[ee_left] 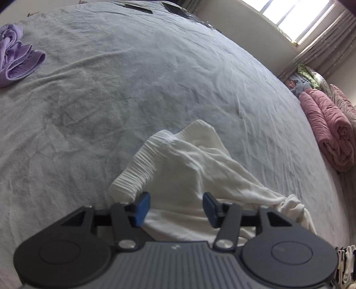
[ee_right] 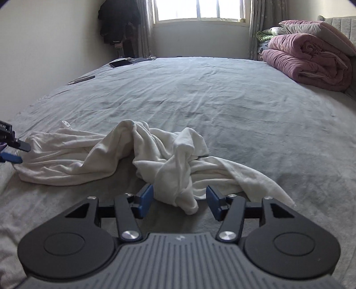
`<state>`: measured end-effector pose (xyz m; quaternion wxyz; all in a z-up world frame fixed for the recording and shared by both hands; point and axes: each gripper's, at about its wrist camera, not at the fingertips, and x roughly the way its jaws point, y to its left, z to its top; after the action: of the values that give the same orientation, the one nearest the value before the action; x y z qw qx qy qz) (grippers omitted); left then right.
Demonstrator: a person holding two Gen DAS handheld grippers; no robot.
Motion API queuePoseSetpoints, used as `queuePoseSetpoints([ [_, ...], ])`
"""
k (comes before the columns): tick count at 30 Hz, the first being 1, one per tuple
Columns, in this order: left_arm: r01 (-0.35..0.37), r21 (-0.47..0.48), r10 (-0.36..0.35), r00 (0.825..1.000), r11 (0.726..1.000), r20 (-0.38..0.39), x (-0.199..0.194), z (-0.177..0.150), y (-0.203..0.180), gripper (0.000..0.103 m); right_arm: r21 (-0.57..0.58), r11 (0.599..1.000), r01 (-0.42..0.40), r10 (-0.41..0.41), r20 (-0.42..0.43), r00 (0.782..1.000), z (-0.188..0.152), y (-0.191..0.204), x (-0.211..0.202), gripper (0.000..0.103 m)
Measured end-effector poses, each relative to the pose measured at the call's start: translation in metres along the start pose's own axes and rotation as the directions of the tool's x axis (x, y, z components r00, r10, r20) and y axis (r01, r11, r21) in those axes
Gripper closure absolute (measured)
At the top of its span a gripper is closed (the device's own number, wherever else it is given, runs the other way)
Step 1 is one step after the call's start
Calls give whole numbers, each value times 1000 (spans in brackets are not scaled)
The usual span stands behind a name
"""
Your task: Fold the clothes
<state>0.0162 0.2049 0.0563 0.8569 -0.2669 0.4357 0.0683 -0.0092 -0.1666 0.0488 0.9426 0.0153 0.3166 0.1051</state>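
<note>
A crumpled white garment (ee_right: 155, 153) lies on the grey bed sheet (ee_right: 222, 100). My right gripper (ee_right: 179, 201) is open, its blue pads on either side of a twisted end of the garment, not closed on it. My left gripper (ee_left: 175, 207) is open over the garment's other end (ee_left: 189, 169), near its ribbed hem (ee_left: 135, 171). The left gripper also shows at the left edge of the right wrist view (ee_right: 13, 149), open beside the cloth.
A folded pink quilt (ee_right: 309, 60) and pillows lie at the head of the bed. A purple garment (ee_left: 15, 55) lies bunched at the far left. Dark flat items (ee_right: 120, 63) sit on the far bed edge. A window (ee_right: 200, 10) is behind.
</note>
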Motion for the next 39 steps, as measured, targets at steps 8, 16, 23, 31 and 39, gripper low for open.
queuePoseSetpoints([
  [8, -103, 39, 103, 994, 994, 23, 11, 3, 0, 103, 16, 984, 176, -176, 159, 971, 25, -16, -28, 98],
  [16, -57, -21, 58, 995, 998, 82, -11, 9, 7, 103, 194, 930, 312, -365, 395, 843, 67, -87, -129, 99],
  [23, -108, 15, 106, 990, 994, 94, -12, 7, 2, 103, 257, 952, 167, -229, 235, 945, 35, -122, -161, 97],
  [31, -22, 44, 23, 1000, 999, -20, 4, -3, -9, 82, 193, 946, 260, -269, 25, 963, -16, -116, -111, 85],
  [39, 21, 28, -20, 999, 999, -37, 12, -6, -17, 50, 262, 953, 153, -152, -26, 988, -10, -130, -73, 55],
])
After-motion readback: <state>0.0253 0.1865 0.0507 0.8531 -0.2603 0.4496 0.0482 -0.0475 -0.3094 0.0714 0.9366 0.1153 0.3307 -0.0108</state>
